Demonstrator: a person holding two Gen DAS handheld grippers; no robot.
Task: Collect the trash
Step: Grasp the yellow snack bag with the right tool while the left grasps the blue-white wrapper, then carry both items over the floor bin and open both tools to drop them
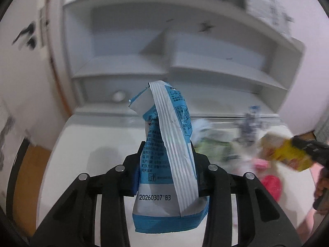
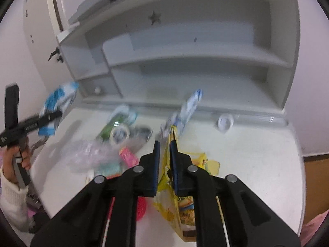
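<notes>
Left wrist view: left gripper [image 1: 167, 150] clamped on a blue-and-white wrapper [image 1: 164, 154], held above the white desk [image 1: 82, 135]. Right wrist view: right gripper [image 2: 164, 144] pinched tight on a yellow packet [image 2: 170, 185], above the desk; remaining litter [image 2: 115, 142] lies left of it.

Both views are evenly and softly lit from above, with only faint shadows cast on the white desk top [image 2: 246, 144] and no hard glare. Strong fisheye bending is seen toward the dark circular edges, where the shelf unit [image 1: 185, 47] is curved. Motion blur is spread over the background and the litter pile [image 2: 115, 144], while the near blue-and-white wrapper [image 1: 164, 164] is rendered sharply, its print legible.
</notes>
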